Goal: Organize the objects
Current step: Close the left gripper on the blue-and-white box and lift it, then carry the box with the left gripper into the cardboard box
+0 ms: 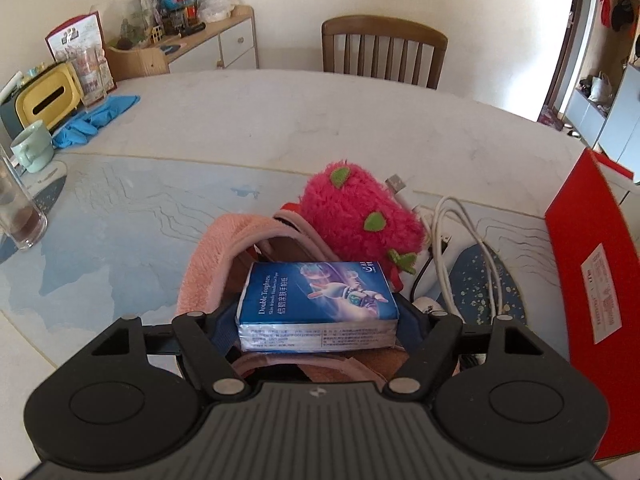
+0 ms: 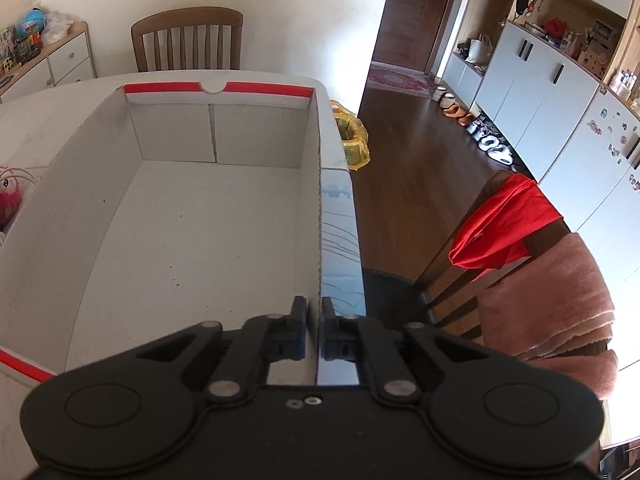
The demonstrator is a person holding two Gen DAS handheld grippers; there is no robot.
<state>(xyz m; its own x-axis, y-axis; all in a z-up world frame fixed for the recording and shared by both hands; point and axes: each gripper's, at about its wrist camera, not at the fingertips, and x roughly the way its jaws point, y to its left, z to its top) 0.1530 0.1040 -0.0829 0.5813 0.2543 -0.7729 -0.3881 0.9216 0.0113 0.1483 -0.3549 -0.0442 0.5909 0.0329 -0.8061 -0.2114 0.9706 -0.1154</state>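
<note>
Pinching corrugated box wall (image 2: 316, 200), right hand-held gripper (image 2: 314, 330) seemingly.

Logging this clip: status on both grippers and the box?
Left gripper shut on tissue pack. Right gripper shut on box wall. Box empty, nothing blocking.

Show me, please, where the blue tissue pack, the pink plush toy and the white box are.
blue tissue pack (image 1: 316, 292): left wrist view, printed top face.
pink plush toy (image 1: 356, 212): left wrist view, fuzzy body.
white box (image 2: 256, 136): right wrist view, far inner wall.
</note>
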